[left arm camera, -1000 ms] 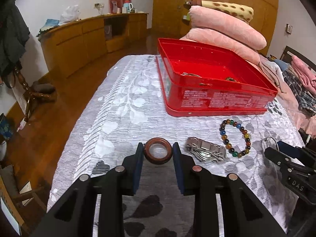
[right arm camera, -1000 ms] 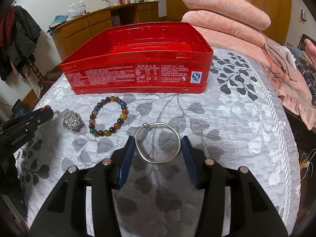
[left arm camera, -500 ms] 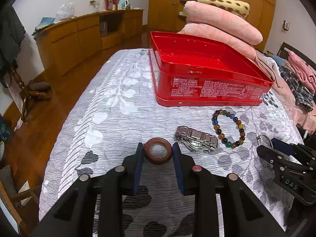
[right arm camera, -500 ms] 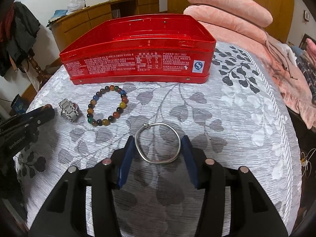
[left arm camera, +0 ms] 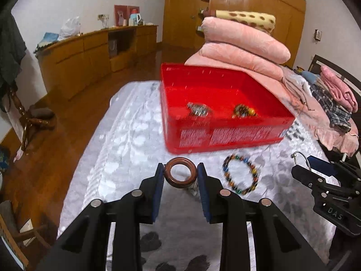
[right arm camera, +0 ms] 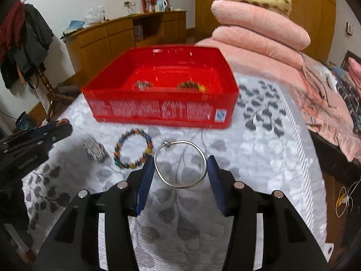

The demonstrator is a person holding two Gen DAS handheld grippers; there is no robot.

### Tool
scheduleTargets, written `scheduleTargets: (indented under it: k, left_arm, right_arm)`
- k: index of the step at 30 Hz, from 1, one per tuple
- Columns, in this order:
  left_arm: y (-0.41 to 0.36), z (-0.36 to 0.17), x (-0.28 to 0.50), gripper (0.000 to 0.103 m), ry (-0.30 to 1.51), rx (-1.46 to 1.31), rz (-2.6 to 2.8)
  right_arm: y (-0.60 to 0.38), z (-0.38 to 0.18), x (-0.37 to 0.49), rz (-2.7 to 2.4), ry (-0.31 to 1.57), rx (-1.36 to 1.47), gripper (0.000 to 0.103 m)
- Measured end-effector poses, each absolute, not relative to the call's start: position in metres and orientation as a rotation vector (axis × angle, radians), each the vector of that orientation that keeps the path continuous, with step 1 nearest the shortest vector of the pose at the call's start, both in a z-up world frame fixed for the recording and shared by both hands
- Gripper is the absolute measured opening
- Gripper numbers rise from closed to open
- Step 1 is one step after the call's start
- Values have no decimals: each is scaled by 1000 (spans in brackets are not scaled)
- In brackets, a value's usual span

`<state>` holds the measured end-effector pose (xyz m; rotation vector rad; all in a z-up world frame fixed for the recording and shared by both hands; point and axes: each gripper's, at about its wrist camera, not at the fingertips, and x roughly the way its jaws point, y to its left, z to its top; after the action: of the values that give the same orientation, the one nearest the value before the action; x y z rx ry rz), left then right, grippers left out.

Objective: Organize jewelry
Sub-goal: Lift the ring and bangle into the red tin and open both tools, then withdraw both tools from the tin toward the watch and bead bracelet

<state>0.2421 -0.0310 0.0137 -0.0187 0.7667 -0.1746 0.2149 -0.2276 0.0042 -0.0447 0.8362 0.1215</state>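
Note:
My left gripper (left arm camera: pixel 180 176) is shut on a brown wooden ring (left arm camera: pixel 180 183), held above the grey leaf-patterned bedspread (left arm camera: pixel 126 149). My right gripper (right arm camera: pixel 180 171) is shut on a thin silver bangle (right arm camera: pixel 180 186), also lifted. An open red box (left arm camera: pixel 225 133) stands ahead, and in it lie a metal piece (left arm camera: pixel 198 109) and a beaded piece (left arm camera: pixel 244 111). On the spread before the box lie a multicoloured bead bracelet (right arm camera: pixel 116 152) and a metal watch (right arm camera: pixel 93 151). The left view shows that watch mostly hidden behind the ring. Each gripper shows at the edge of the other's view.
Stacked pink pillows (left arm camera: pixel 243 43) rise behind the box. Folded clothes (left arm camera: pixel 334 103) lie on the bed at the right. The bed's left edge drops to a wooden floor (left arm camera: pixel 56 140), with a long wooden cabinet (left arm camera: pixel 85 56) along the wall.
Both grippers have risen with the ring and the bangle still held. The box now sits lower in both views and its inside shows. The bracelet and watch have not moved.

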Motion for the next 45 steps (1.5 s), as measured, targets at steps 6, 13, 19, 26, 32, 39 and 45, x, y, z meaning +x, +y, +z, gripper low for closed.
scheduleTargets:
  k: [6,13,19,26,32,39,45]
  left_arm:
    - [-44,44,263,29,698,-14,-194]
    - [-63,67,307,29,664,-15,-199]
    - [-67,65,347,29,681,-45,-183]
    - [-69,48,375,29,717,-48,-151]
    - [-70,35,386,30,747,-40,-136]
    - [-69,23,391,47,779,-40,-111]
    - [-63,32,383,58,748,-55,-98]
  right_arm:
    - [-233,42,236,138,765,-49,46]
    - [-240,67,281,124,725,-34,46]
    - [-245,63,319,128,740,-11,46]
    - [-246,47,345,140,779,9,46]
    - [-247,35,358,137,809,12,46]
    - [-252,27,363,114,813,25,64]
    - [-256,39,353,108,773,41,64]
